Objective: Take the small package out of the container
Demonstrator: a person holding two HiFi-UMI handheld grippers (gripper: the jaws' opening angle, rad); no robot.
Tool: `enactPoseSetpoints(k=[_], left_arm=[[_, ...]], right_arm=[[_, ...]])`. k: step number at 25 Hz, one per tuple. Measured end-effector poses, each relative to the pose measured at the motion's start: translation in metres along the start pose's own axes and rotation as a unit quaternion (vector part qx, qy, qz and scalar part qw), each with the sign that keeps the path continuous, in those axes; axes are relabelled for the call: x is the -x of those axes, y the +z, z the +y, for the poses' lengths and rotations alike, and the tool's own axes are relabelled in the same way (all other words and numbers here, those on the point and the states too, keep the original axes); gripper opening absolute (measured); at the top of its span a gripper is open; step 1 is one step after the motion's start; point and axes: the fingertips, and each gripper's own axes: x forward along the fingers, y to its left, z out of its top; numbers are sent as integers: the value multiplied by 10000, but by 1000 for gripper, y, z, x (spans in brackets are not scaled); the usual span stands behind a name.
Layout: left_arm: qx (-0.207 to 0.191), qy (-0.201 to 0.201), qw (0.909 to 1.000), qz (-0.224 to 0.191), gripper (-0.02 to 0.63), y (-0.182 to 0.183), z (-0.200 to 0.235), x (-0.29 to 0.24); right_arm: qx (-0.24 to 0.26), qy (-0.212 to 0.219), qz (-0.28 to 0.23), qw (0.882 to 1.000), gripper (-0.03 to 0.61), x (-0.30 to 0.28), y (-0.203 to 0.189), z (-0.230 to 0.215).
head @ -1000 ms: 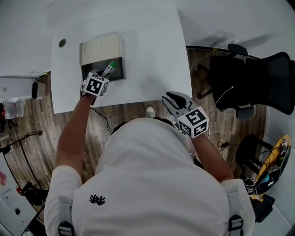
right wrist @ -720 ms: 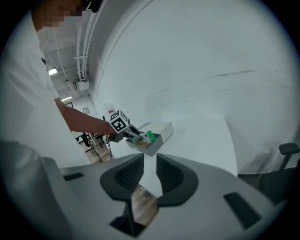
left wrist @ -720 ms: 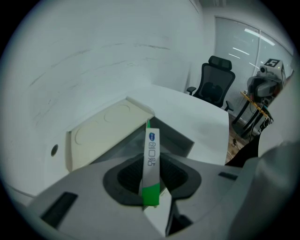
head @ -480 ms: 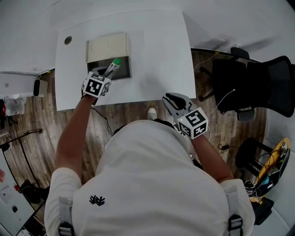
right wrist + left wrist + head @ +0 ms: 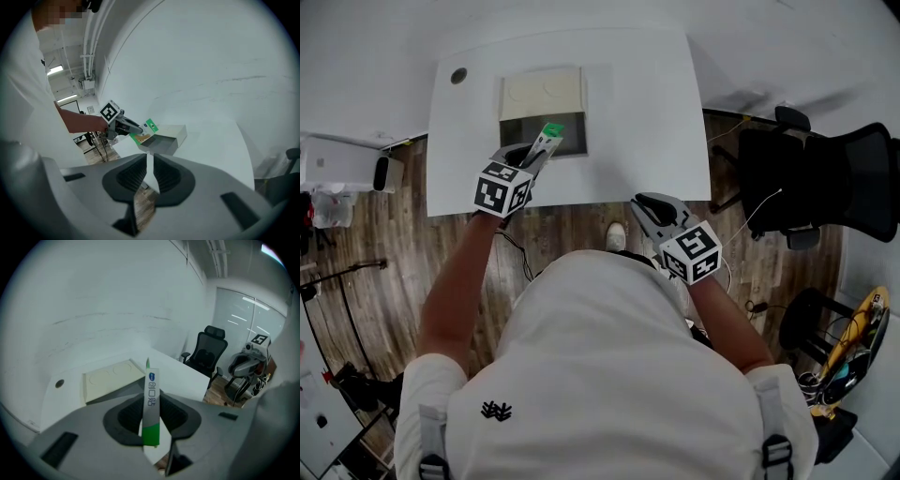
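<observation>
Left gripper view: left claw [image 5: 152,420] pinches small package [image 5: 151,397], lift it well clear of container [image 5: 108,378]; right claw [image 5: 150,176] barely apart, empty

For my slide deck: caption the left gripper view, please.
Left gripper clamps a green-and-white package, the container behind it.

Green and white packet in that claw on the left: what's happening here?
A person is working at a white table with a hand-held gripper in each hand. The left gripper is shut on the small package, holding it up over the open beige container, seemingly lifted out. The right gripper hangs near the table's front edge with nothing between its jaws, which are nearly together.
</observation>
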Motion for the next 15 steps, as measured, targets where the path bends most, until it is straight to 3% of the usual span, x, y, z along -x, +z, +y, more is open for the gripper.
enactPoseSetpoints(k=[15], left_arm=[[80,-472,9978,-469,95,-42,-51,109]], right_arm=[[135,19,40,9999,26,-21,-8,85]])
